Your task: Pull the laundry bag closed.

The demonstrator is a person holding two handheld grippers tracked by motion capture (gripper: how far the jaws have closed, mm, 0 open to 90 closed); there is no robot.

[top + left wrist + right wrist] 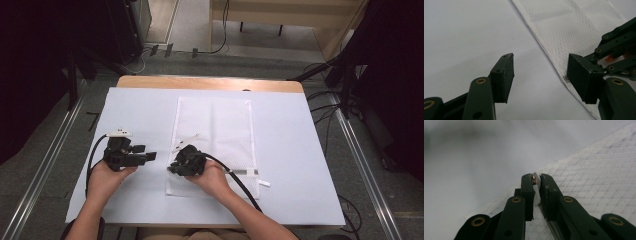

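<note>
Nearest the camera in the high view, two forearms come in from the bottom edge, each hand wrapped round a black gripper. The right gripper [172, 167] sits low over the near left part of a white mesh bag [215, 120] that lies flat on the white sheet [290, 150] covering the table. In the right gripper view its jaws are pinched almost together on a small metal piece [534, 179] at the bag's edge, seemingly the zip pull, with a bit of white material squeezed between the pads just below it. A dark zip line runs along the near end of the bag, and a small white tag [264, 183] sticks out past its near right corner.

The left gripper [150, 157] is just left of the bag, over bare sheet, its jaws pointing toward the right gripper. In the left gripper view its jaws stand wide apart with nothing between them; the bag's edge runs diagonally beside the right-hand pad [580, 76].

Farther off, the bag stretches away toward the wooden table edge [210, 82], and beyond that lie grey floor and cables
</note>
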